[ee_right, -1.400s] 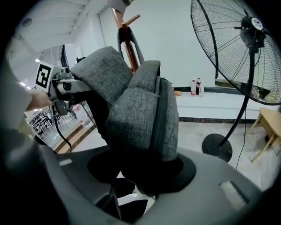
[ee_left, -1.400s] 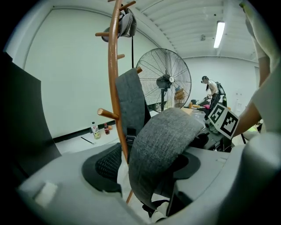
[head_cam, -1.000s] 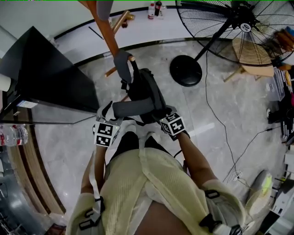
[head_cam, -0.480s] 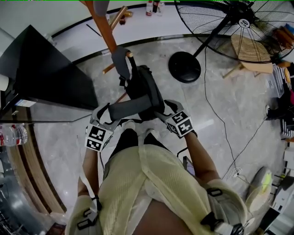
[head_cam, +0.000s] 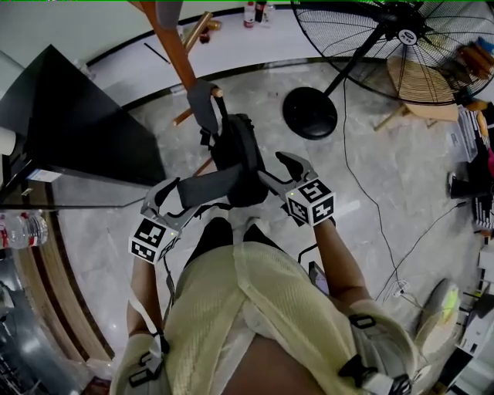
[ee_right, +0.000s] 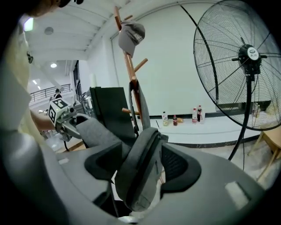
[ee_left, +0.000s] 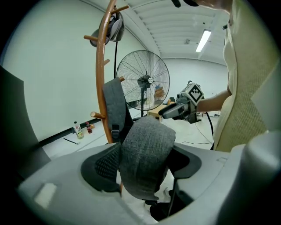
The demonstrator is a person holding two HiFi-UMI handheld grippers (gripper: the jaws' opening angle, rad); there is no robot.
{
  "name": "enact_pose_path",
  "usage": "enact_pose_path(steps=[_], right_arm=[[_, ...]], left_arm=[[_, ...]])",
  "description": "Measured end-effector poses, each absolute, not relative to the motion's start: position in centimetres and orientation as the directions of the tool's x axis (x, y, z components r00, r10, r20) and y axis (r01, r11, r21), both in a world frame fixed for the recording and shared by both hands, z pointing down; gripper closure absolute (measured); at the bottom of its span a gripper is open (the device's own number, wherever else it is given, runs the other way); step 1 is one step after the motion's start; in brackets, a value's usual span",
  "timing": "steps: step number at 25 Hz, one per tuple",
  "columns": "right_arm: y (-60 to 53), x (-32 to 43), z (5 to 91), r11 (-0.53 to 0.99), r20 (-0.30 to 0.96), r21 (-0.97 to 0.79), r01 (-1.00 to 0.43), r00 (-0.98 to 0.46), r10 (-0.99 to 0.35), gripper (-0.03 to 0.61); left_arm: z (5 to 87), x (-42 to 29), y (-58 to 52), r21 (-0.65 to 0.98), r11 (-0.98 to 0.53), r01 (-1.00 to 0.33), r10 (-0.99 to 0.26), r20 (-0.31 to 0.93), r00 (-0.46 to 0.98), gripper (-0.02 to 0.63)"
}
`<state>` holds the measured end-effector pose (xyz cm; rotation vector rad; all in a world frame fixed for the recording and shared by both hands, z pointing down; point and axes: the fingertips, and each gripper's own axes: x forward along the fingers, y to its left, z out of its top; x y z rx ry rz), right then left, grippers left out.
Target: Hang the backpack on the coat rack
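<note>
Both tongs have spread farther apart than a second ago, while the backpack (head_cam: 235,154) hangs where it did. It hangs against the wooden coat rack (head_cam: 176,46), with one strap (head_cam: 202,104) looped over a peg (head_cam: 218,92). Its other shoulder strap (head_cam: 210,185) stretches sideways from one pair of tongs to the other.

The left tongs (head_cam: 170,197) have just been opening and stand wide, with the strap's broad padded end lying between the jaws (I see no squeeze on it). The right tongs (head_cam: 278,173) have also just opened wide. Here the strap sits edge-on between the jaws, with a clear gap to one pad.

A cap (ee_right: 131,35) tops the rack. On the floor (head_cam: 370,177) past it stand a big fan (head_cam: 386,38), bottles (head_cam: 258,13) by the wall and a black panel (head_cam: 69,123).
</note>
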<state>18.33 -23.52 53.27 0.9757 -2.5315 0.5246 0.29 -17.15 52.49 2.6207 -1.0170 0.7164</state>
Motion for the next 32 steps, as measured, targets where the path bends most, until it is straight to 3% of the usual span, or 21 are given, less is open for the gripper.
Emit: enact_pose_path(steps=[4, 12, 18, 22, 29, 32], right_arm=[[-24.2, 17.8, 51.3, 0.688, 0.410, -0.233, -0.687, -0.711, -0.571, 0.307], [-25.0, 16.4, 48.4, 0.705, 0.357, -0.199, -0.681, -0.720, -0.595, 0.393], [-25.1, 15.2, 47.4, 0.722, 0.333, -0.202, -0.662, -0.740, -0.584, 0.407], [-25.4, 15.0, 46.4, 0.718, 0.315, -0.178, -0.673, -0.730, -0.606, 0.462], [-25.7, 15.1, 44.2, 0.718, 0.261, -0.147, -0.680, -0.727, -0.635, 0.568], [-25.5, 15.0, 43.7, 0.721, 0.248, -0.127, -0.681, -0.726, -0.641, 0.575]], left_arm=[[52.4, -0.2, -16.1, 0.048, -0.752, -0.658, -0.534, 0.542, 0.649, 0.295], [51.1, 0.4, -14.6, 0.126, -0.784, -0.607, -0.472, 0.515, 0.716, 0.290], [45.8, 0.5, -16.4, 0.239, -0.750, -0.616, -0.547, 0.300, 0.782, 0.293], [44.5, -0.1, -18.5, 0.171, -0.708, -0.685, -0.631, 0.284, 0.722, 0.358], [42.1, -1.0, -22.0, 0.224, -0.594, -0.772, -0.748, 0.199, 0.633, 0.512], [41.8, -1.2, -22.9, 0.212, -0.573, -0.792, -0.768, 0.199, 0.609, 0.550]])
